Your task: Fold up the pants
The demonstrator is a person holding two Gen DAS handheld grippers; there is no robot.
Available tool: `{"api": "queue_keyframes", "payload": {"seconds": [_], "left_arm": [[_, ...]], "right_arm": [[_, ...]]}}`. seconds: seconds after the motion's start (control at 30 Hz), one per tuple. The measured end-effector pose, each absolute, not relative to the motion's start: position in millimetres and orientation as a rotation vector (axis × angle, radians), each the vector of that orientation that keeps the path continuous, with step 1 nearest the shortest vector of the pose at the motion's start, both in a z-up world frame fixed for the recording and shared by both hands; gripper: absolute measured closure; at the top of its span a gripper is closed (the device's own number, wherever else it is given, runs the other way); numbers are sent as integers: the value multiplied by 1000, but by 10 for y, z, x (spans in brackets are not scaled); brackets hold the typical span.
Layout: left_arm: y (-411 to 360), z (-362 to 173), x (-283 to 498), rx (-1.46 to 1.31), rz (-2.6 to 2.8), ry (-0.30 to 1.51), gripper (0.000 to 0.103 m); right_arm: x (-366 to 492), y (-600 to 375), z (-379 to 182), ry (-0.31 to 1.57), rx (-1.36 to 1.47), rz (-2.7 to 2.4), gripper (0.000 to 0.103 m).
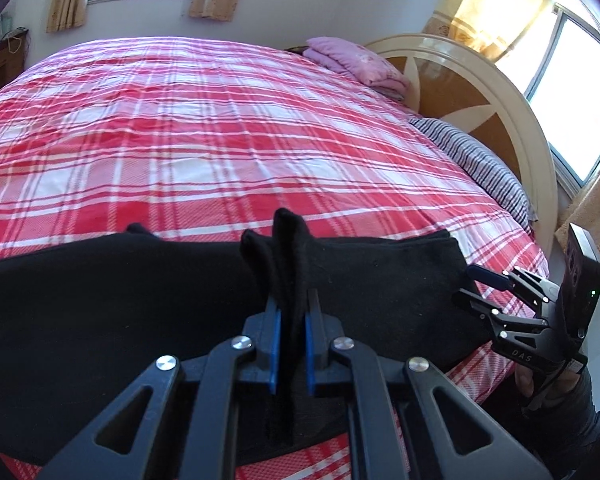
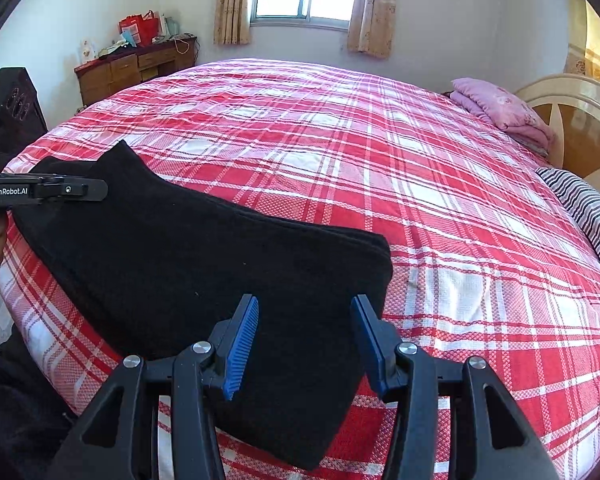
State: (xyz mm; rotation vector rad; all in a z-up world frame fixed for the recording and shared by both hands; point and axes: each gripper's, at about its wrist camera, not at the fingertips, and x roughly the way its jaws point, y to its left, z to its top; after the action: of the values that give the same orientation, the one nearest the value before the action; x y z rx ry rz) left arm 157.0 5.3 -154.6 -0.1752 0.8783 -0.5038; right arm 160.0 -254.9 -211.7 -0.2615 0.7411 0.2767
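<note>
Black pants (image 2: 204, 264) lie along the near edge of a bed with a red and white plaid cover (image 2: 340, 152). In the left wrist view my left gripper (image 1: 293, 344) is shut on a raised fold of the pants (image 1: 292, 256), pinched between its blue pads. The rest of the pants (image 1: 100, 312) spreads flat to the left and right. My right gripper (image 2: 306, 344) is open just above the pants' right end, with nothing between its pads. It also shows in the left wrist view (image 1: 472, 284) at the pants' right end.
A folded pink blanket (image 2: 504, 112) and a striped pillow (image 2: 588, 208) lie by the cream headboard (image 2: 580, 120) at the right. A wooden dresser (image 2: 128, 68) stands at the far left wall.
</note>
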Motion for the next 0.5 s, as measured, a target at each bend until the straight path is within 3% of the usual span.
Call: {"api": "queue_keyframes", "payload": {"seconds": [0.5], "left_arm": [[269, -1612, 1585, -267, -508, 919, 93]], "right_arm": [[1627, -2514, -2252, 766, -280, 270, 52]]}}
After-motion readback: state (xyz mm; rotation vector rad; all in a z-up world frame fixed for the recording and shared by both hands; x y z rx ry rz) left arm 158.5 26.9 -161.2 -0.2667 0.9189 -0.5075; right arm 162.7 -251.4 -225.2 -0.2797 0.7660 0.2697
